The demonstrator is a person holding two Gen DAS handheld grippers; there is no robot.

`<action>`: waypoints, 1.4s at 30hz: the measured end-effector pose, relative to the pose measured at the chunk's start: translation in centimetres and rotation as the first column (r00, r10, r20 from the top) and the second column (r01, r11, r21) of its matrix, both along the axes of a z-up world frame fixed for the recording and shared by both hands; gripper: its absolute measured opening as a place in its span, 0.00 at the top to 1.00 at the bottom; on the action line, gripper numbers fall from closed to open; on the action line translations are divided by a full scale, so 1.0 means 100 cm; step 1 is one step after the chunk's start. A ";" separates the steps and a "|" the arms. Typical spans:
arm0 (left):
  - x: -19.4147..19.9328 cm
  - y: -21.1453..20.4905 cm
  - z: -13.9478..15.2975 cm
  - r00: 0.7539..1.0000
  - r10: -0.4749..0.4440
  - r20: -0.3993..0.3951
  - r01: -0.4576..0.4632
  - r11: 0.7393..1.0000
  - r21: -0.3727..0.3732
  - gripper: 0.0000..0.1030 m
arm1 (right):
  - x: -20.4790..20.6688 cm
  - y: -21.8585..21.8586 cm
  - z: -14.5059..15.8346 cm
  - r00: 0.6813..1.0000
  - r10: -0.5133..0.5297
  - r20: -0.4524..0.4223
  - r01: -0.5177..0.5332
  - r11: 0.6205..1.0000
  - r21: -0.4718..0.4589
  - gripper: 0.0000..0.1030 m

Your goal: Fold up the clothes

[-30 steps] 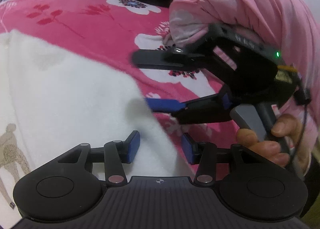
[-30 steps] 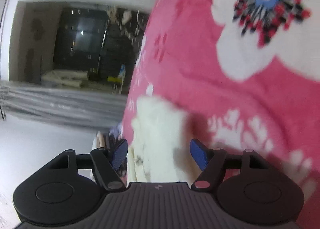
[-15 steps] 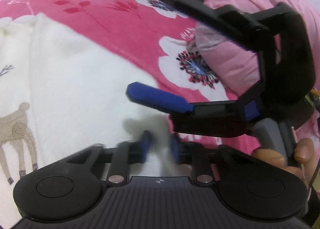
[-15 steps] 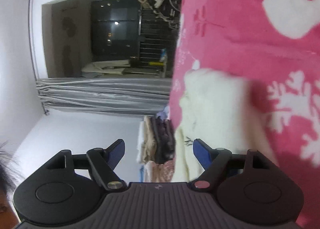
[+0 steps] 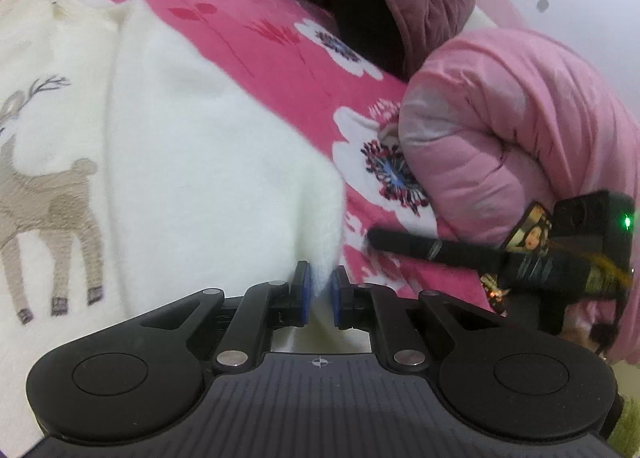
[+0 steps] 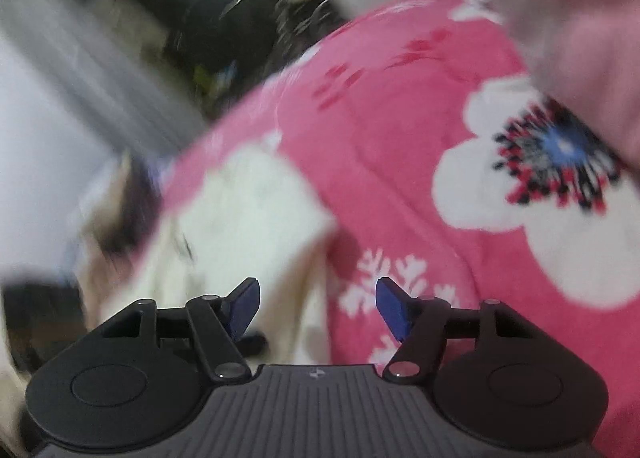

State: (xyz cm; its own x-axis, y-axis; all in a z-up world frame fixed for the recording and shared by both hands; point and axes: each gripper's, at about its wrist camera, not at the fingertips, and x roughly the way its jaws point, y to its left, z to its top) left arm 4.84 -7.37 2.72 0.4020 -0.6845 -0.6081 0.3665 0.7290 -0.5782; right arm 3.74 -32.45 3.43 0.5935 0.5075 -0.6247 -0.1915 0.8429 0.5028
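Closing on the near corner of the white reindeer sweater [image 5: 208, 178] spread over the pink floral blanket [image 5: 248, 38], the left gripper [image 5: 319, 294] pinches it for folding across, while the right gripper [image 6: 318, 308] narrows around nothing

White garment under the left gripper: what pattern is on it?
A tan reindeer on the white garment; clearest in the left wrist view.

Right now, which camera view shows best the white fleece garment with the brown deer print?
The left wrist view: the white fleece garment fills it sharply, deer visible, its corner between the left gripper pads. The right wrist view shows only a blurred white corner on the pink floral blanket.
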 end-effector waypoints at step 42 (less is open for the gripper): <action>-0.002 0.008 -0.002 1.000 -0.009 0.021 0.009 1.000 -0.007 0.88 | 0.036 0.002 -0.051 0.990 -0.083 0.117 0.083 0.997 0.004 0.66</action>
State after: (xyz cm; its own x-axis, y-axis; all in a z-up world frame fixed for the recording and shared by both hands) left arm 4.66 -6.59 2.53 0.4086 -0.6923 -0.5948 0.3855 0.7216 -0.5751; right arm 7.30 -32.22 -1.65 0.7024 0.4533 -0.5487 -0.1785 0.8585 0.4808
